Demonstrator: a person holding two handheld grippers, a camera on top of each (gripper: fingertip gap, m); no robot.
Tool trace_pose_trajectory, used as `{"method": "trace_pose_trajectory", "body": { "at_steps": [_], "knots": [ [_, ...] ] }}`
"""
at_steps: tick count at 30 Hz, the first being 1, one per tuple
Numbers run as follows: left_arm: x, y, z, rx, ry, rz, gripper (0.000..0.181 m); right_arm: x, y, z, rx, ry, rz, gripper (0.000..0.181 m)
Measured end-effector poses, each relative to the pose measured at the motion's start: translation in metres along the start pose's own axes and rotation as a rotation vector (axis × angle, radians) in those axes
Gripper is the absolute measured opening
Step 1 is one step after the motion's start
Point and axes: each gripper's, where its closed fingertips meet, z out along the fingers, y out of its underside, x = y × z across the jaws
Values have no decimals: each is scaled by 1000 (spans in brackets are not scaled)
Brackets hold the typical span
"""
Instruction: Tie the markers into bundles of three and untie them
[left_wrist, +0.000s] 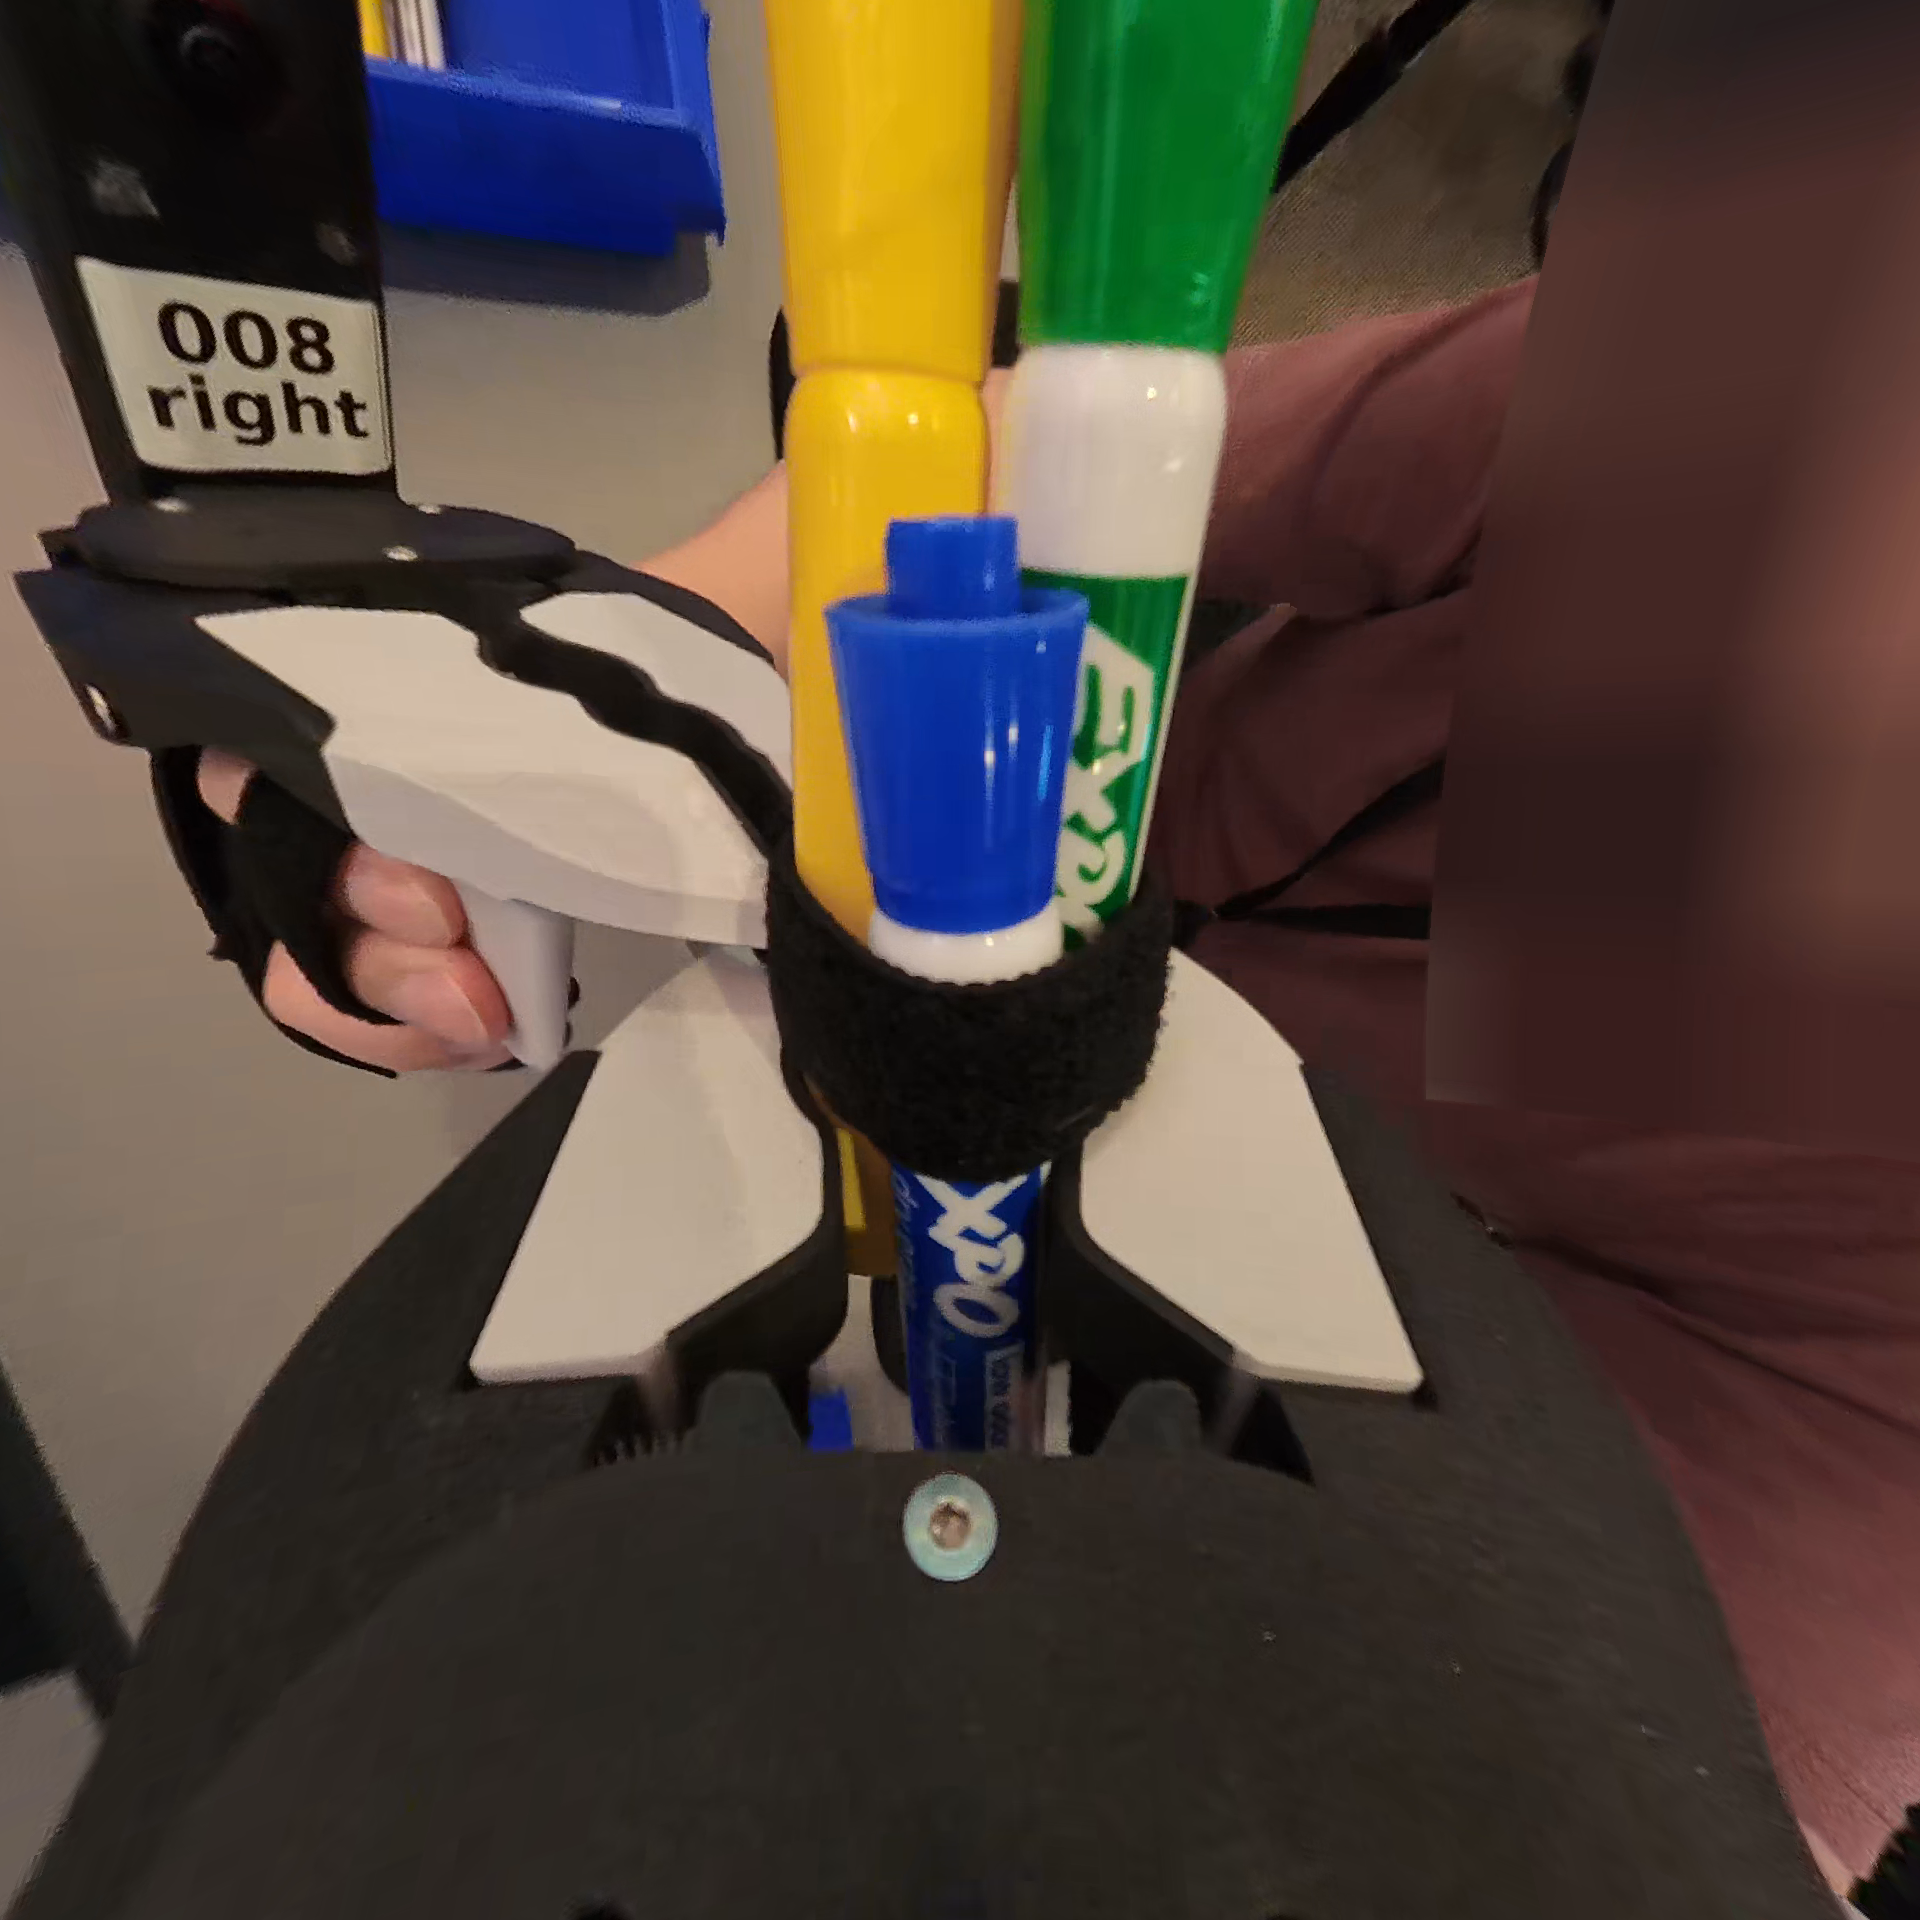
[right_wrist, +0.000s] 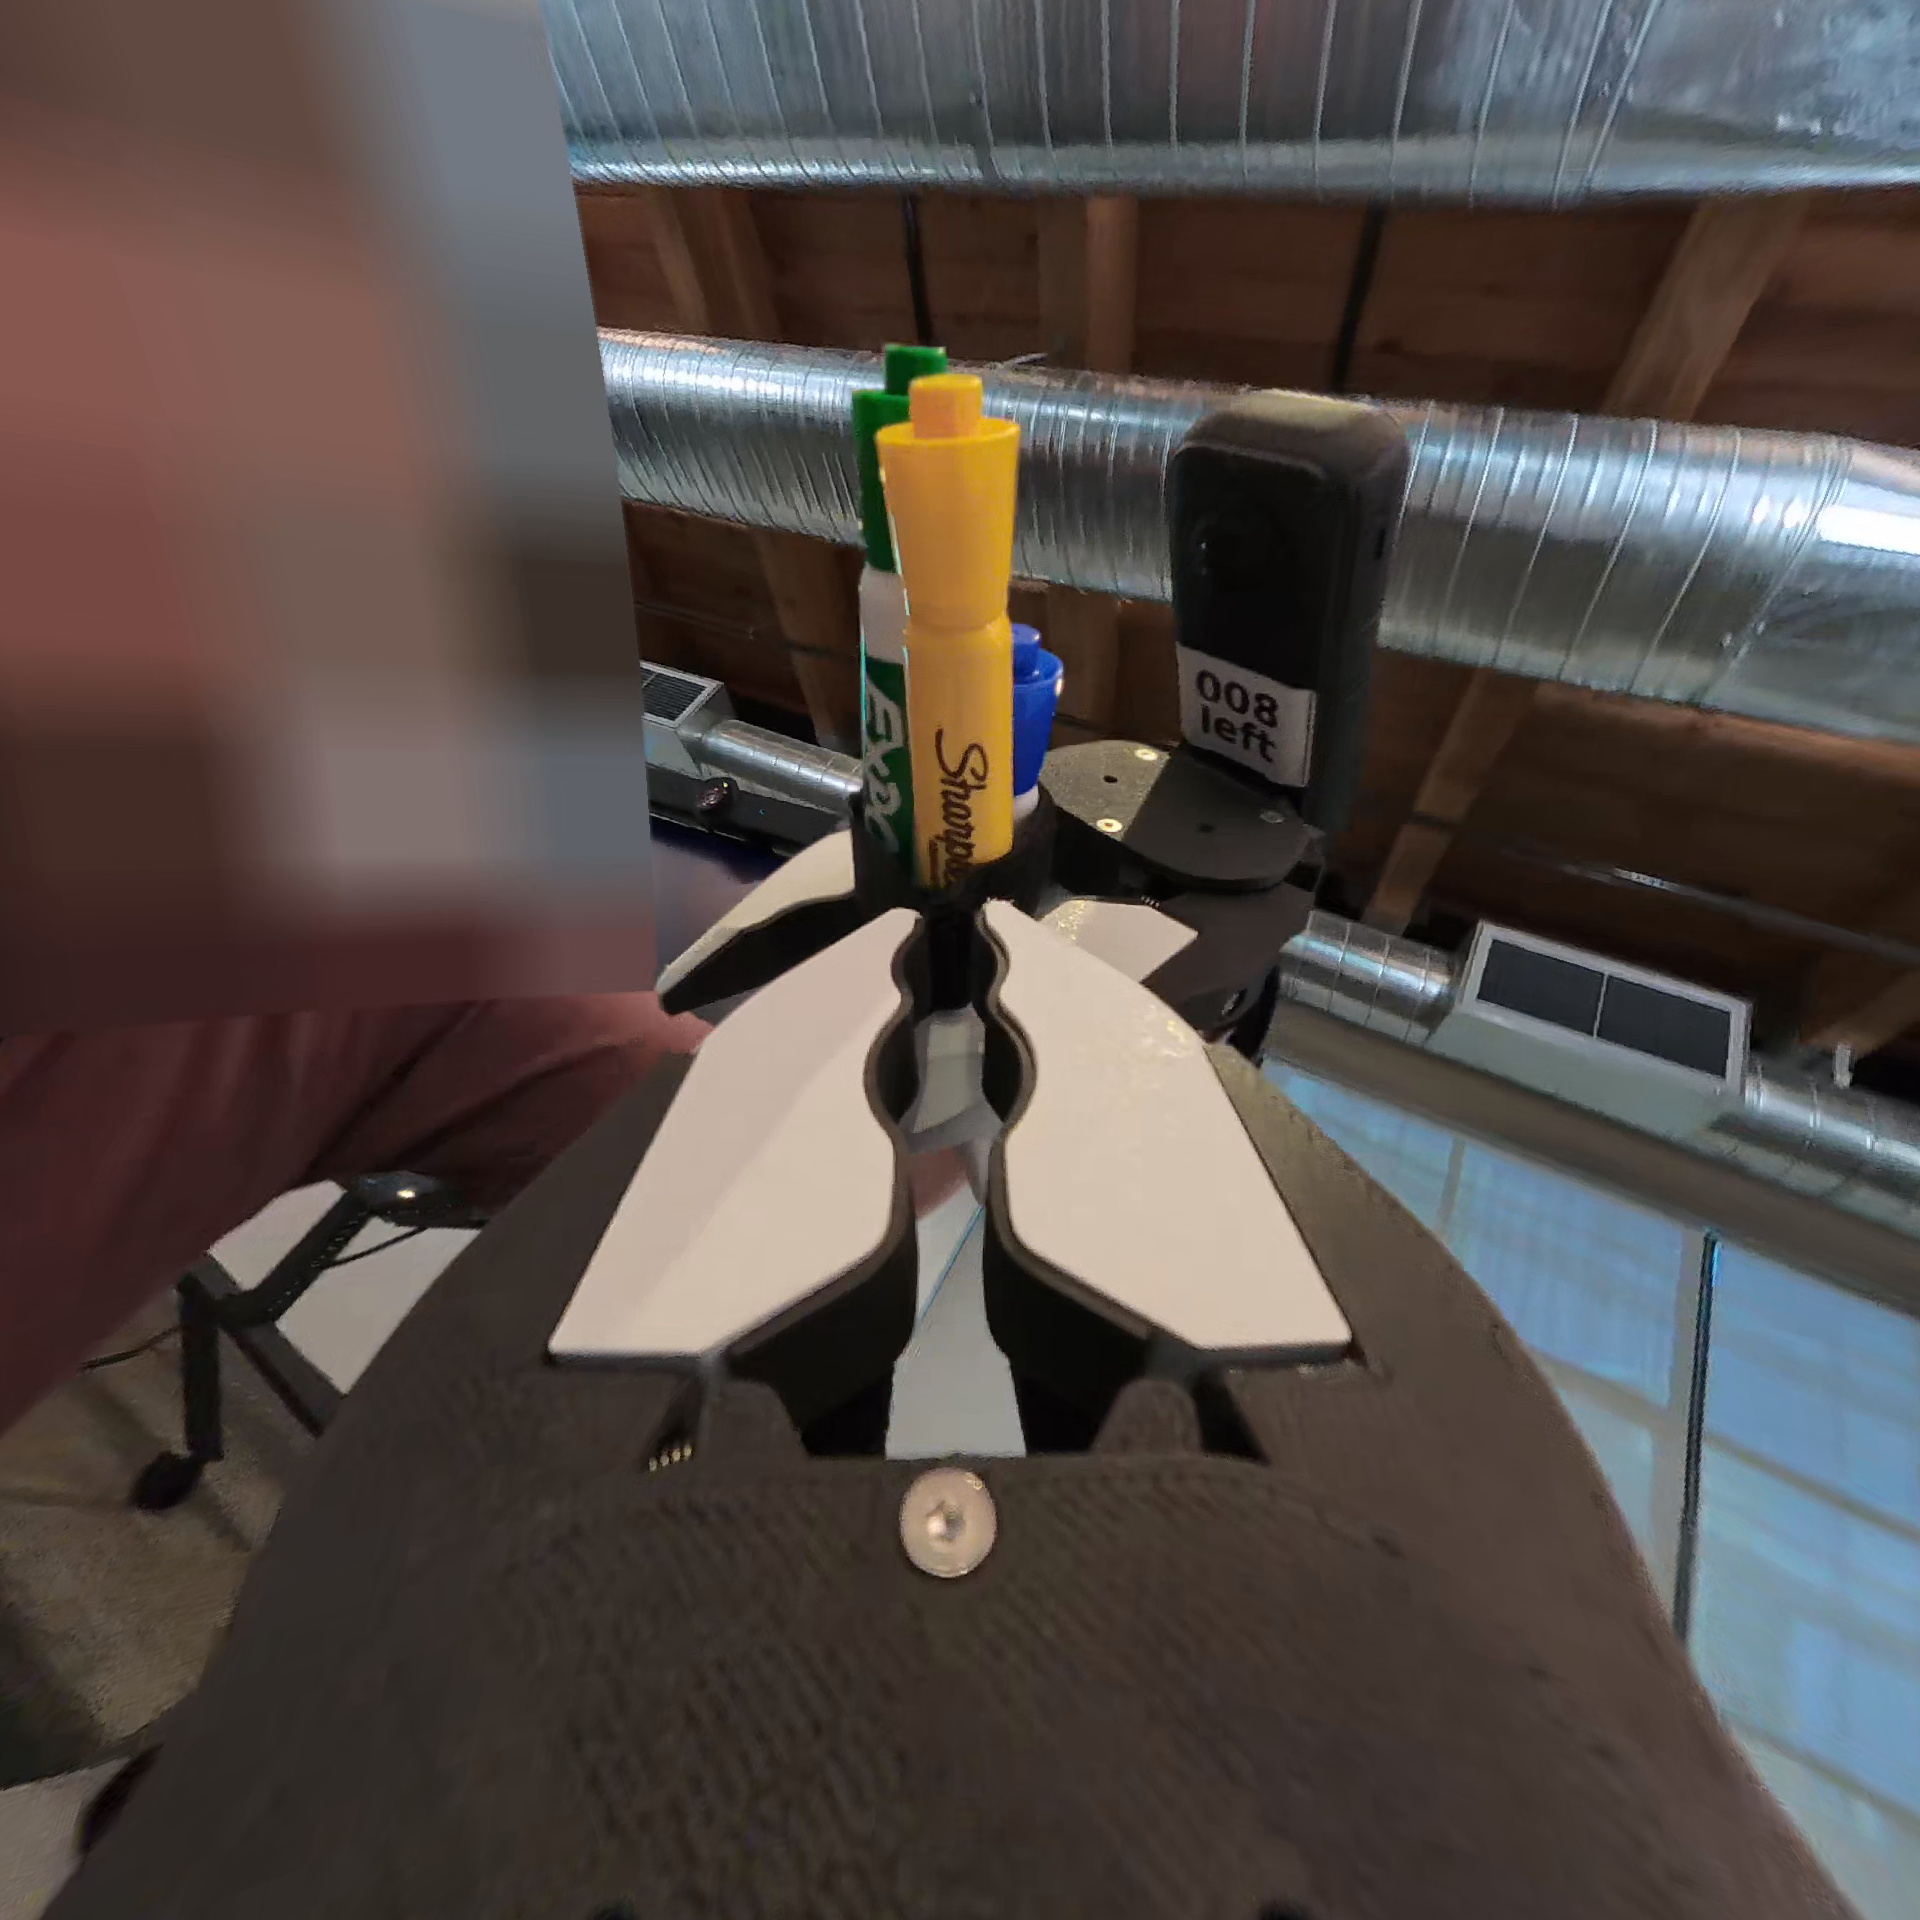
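The left gripper (left_wrist: 961, 1164), a matte black printed body with flat pale grey finger plates, is clenched on a bundle of three markers that stands up between its fingers. Nearest its camera is a glossy blue-capped dry-erase marker (left_wrist: 961, 1236) with a white barrel and a flared, stepped cap; behind it to the left stands a smooth yellow plastic highlighter (left_wrist: 883, 468), and behind to the right a green-capped dry-erase marker (left_wrist: 1117, 468) with a white collar. A fuzzy black hook-and-loop strap (left_wrist: 966, 1039) wraps around all three just beyond the left fingertips. The right gripper (right_wrist: 951, 920), of the same black and grey build with wavy inner edges, comes in from the left gripper's left side, and its tips are pinched shut on the strap at the bundle's side. In the right wrist view the yellow highlighter (right_wrist: 951, 665) is nearest, just past those tips, with the green marker (right_wrist: 883, 623) to its left and the blue cap (right_wrist: 1034, 686) peeking out behind on the right. A shiny blue plastic bin (left_wrist: 540, 135) sits beyond the right gripper.
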Motion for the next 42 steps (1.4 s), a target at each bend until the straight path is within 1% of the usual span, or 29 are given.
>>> {"method": "trace_pose_trajectory", "body": {
  "at_steps": [1,4,8,12,16,20,23,24,26,28,30,32,33,35,37,39,42],
  "knots": [
    [0,-2,-3,-20,-13,-16,44,2,-3,2,10,-3,-20,8],
    [0,-8,-8,-63,-34,-56,44,4,-10,3,41,-1,-75,8],
    [4,-6,-3,-147,-52,-58,44,-3,-14,2,73,11,-143,11],
    [12,-16,2,-124,-11,-56,44,-10,-24,2,139,38,-195,12],
    [17,-16,6,-137,4,-33,44,-13,-27,0,130,71,-222,18],
    [23,-13,9,-144,51,-23,44,-5,-31,-13,139,143,-222,20],
    [20,-12,11,-129,55,-19,44,-4,-27,-20,114,162,-213,20],
    [18,-11,10,-130,50,-20,44,-3,-24,-22,98,167,-206,23],
    [12,-8,9,-141,18,-6,44,2,-18,-27,33,198,-194,30],
    [7,-1,6,-164,-20,10,44,12,-22,-38,-19,275,-195,35],
    [2,5,2,-179,-54,1,44,23,-33,-52,-74,376,-218,30],
    [-5,14,0,-197,-100,14,44,37,-44,-63,-193,505,-211,23],
    [-8,20,-1,-210,-119,10,44,41,-49,-63,-255,547,-202,24],
    [-15,32,-2,-231,-175,17,44,41,-60,-53,-370,582,-156,23],
    [-23,46,0,-259,-241,29,44,28,-58,-35,-519,528,-68,20],
    [-26,56,5,-250,-271,21,44,17,-45,-22,-706,498,29,22],
    [-31,72,15,-245,-328,21,44,5,-20,-12,-951,502,125,23]
  ]
}}
